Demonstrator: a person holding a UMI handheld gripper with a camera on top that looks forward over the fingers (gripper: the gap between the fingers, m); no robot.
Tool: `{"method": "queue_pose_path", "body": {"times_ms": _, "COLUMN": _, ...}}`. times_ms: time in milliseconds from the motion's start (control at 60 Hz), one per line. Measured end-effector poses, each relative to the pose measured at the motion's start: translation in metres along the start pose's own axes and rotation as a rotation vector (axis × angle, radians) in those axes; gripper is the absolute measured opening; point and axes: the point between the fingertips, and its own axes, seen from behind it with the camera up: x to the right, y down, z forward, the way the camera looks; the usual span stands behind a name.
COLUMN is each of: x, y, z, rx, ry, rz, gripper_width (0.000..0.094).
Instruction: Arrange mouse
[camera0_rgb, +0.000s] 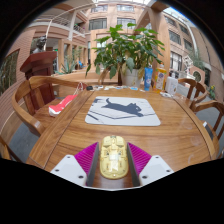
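Note:
A cream-yellow mouse (113, 157) sits between my gripper's (113, 160) two magenta pads (87, 156), which press on both its sides. I hold it a little above the near part of the round wooden table (60, 130). Beyond the fingers lies a white mouse mat (124, 111) with a black cat figure on it, in the middle of the table.
A red and white book (62, 104) lies at the table's left side. A potted plant (130, 55) and a blue bottle (148, 76) stand at the far edge. Wooden chairs (35, 95) stand around the table. A brick building is behind.

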Motion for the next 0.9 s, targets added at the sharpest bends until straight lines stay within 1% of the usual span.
{"method": "queue_pose_path", "body": {"times_ms": 17, "x": 0.001, "y": -0.001, "z": 0.000, "rx": 0.003, "ry": 0.004, "rz": -0.005, "gripper_width": 0.0479}}
{"method": "queue_pose_path", "body": {"times_ms": 67, "x": 0.002, "y": -0.002, "z": 0.001, "rx": 0.012, "ry": 0.009, "rz": -0.014, "gripper_width": 0.0470}}
{"method": "queue_pose_path", "body": {"times_ms": 233, "x": 0.000, "y": -0.003, "z": 0.001, "rx": 0.013, "ry": 0.002, "rz": -0.024, "gripper_width": 0.0356}}
{"method": "queue_pose_path", "body": {"times_ms": 300, "x": -0.002, "y": -0.005, "z": 0.000, "rx": 0.004, "ry": -0.009, "rz": -0.044, "gripper_width": 0.0356}}
{"method": "queue_pose_path", "body": {"times_ms": 367, "x": -0.015, "y": -0.018, "z": -0.007, "rx": 0.015, "ry": -0.059, "rz": -0.030, "gripper_width": 0.0356}}
{"method": "queue_pose_path", "body": {"times_ms": 450, "x": -0.031, "y": -0.064, "z": -0.030, "rx": 0.099, "ry": -0.129, "rz": -0.018, "gripper_width": 0.0358}}
{"method": "queue_pose_path", "body": {"times_ms": 517, "x": -0.045, "y": -0.118, "z": -0.053, "rx": 0.187, "ry": -0.183, "rz": -0.003, "gripper_width": 0.0357}}
{"method": "queue_pose_path", "body": {"times_ms": 567, "x": -0.046, "y": -0.161, "z": -0.069, "rx": 0.275, "ry": -0.213, "rz": 0.014, "gripper_width": 0.0357}}
{"method": "queue_pose_path", "body": {"times_ms": 650, "x": -0.039, "y": -0.228, "z": -0.083, "rx": 0.392, "ry": -0.214, "rz": 0.015, "gripper_width": 0.0357}}
{"method": "queue_pose_path", "body": {"times_ms": 683, "x": -0.033, "y": -0.249, "z": -0.076, "rx": 0.416, "ry": -0.203, "rz": 0.016, "gripper_width": 0.0356}}
{"method": "queue_pose_path", "body": {"times_ms": 733, "x": -0.021, "y": -0.268, "z": -0.061, "rx": 0.440, "ry": -0.182, "rz": 0.024, "gripper_width": 0.0355}}
{"method": "queue_pose_path", "body": {"times_ms": 800, "x": -0.001, "y": -0.276, "z": -0.021, "rx": 0.422, "ry": -0.150, "rz": 0.051, "gripper_width": 0.0354}}
{"method": "queue_pose_path", "body": {"times_ms": 850, "x": 0.003, "y": -0.273, "z": 0.016, "rx": 0.351, "ry": -0.123, "rz": 0.074, "gripper_width": 0.0354}}
{"method": "queue_pose_path", "body": {"times_ms": 900, "x": 0.016, "y": -0.253, "z": 0.060, "rx": 0.275, "ry": -0.092, "rz": 0.079, "gripper_width": 0.0353}}
